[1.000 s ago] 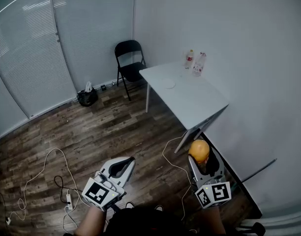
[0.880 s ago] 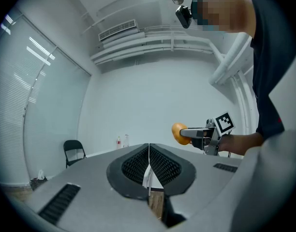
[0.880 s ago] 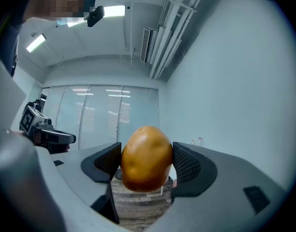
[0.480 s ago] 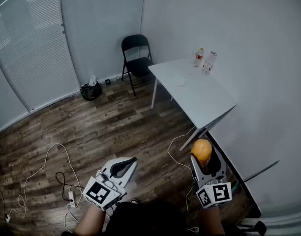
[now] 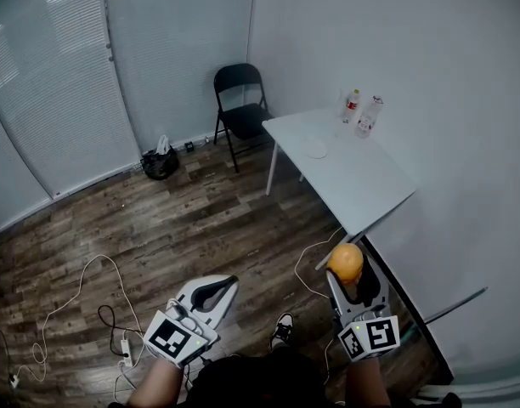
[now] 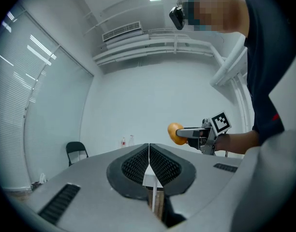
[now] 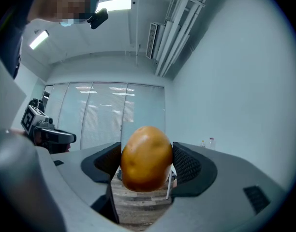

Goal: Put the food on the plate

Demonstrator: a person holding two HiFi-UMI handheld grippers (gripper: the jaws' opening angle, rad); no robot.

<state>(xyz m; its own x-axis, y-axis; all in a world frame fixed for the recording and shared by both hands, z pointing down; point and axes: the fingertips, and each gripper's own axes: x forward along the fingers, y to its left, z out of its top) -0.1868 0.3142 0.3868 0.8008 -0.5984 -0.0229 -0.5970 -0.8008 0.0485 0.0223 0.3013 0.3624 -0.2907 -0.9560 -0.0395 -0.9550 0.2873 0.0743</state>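
Observation:
My right gripper point(image 5: 346, 266) is shut on an orange-brown, egg-shaped food item point(image 5: 345, 262), held over the floor near the white table's point(image 5: 362, 185) near end. The same food point(image 7: 146, 158) fills the gap between the pads in the right gripper view. A small white plate point(image 5: 316, 150) lies on the table far ahead. My left gripper point(image 5: 219, 286) is shut with nothing in it, low at the left over the wood floor. Its pads point(image 6: 149, 166) meet in the left gripper view, where the right gripper with the food point(image 6: 175, 133) shows beyond.
Two bottles point(image 5: 361, 114) stand at the table's far end by the wall. A black folding chair point(image 5: 241, 102) stands at the far corner, a dark bag point(image 5: 161, 161) beside the blinds. Cables point(image 5: 81, 304) and a power strip point(image 5: 125, 347) lie on the floor at left.
The head view has shifted so the table and chair sit a little further right and nearer. Both grippers keep their places and the right one still holds the food.

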